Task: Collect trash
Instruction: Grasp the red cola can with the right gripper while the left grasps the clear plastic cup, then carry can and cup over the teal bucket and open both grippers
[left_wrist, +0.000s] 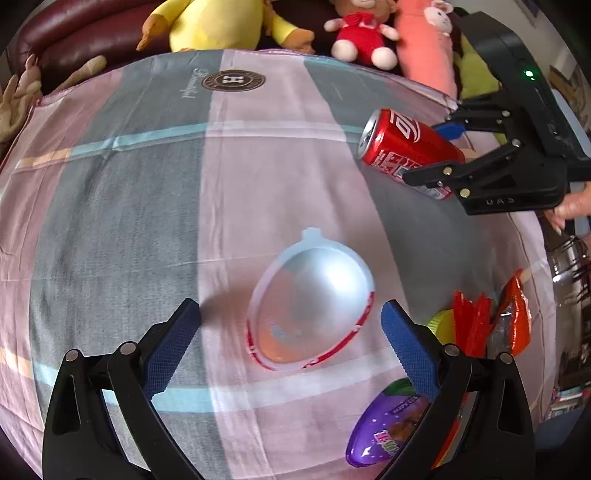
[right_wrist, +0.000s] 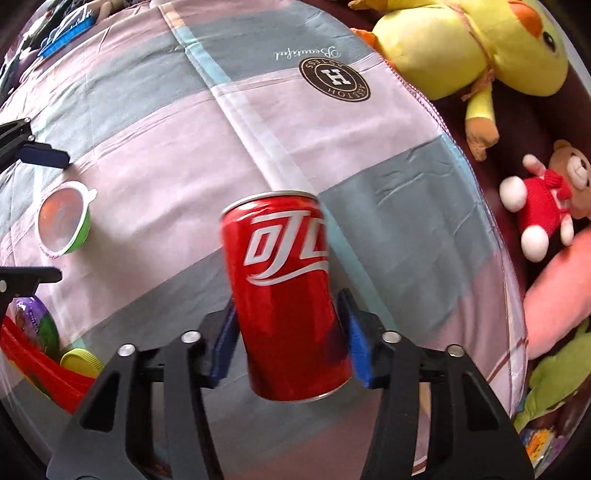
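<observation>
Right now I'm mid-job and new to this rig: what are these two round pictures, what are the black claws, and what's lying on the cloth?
Each picture comes from a camera on a hand-held tool, looking along its two fingers. The left view shows the left tool open over an empty plastic cup on the checked cloth, wrappers to one side. The right view shows the right tool with a red can between its pads. Soft toys line the edge.

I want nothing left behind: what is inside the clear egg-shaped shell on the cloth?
The clear egg-shaped shell looks empty; the checked cloth shows through it. Its near end is blurred, so small bits cannot be ruled out.
</observation>
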